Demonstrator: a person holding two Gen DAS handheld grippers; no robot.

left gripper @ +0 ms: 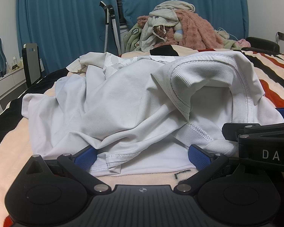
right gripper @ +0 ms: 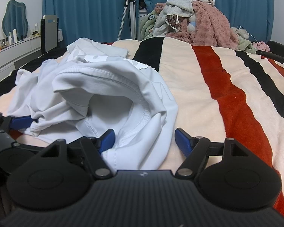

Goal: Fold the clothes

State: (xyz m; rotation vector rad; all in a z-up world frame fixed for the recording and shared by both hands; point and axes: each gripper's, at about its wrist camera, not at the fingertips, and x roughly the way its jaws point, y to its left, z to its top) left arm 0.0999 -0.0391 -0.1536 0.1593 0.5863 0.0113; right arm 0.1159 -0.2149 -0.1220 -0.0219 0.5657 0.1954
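Left wrist view: left gripper (left gripper: pixel 142 156) sits low on the striped blanket (left gripper: pixel 270 79) w/ jaws spread wide, blue pads (left gripper: pixel 198 156) either side of the near hem of the crumpled white t-shirt (left gripper: pixel 104 104), collar (left gripper: pixel 208 87) gaping at right; right gripper (left gripper: pixel 259 138) pokes in from the right edge, just beside the shirt. Right wrist view: right gripper (right gripper: pixel 144 141) also has jaws spread, left pad touching the shirt's edge (right gripper: pixel 138 151), right pad over bare blanket (right gripper: pixel 198 94); left gripper (right gripper: pixel 1 124) at far left, its blue finger against the shirt; clothes pile (right gripper: pixel 195 19) sits at the far end by the blue curtains (right gripper: pixel 89 9).
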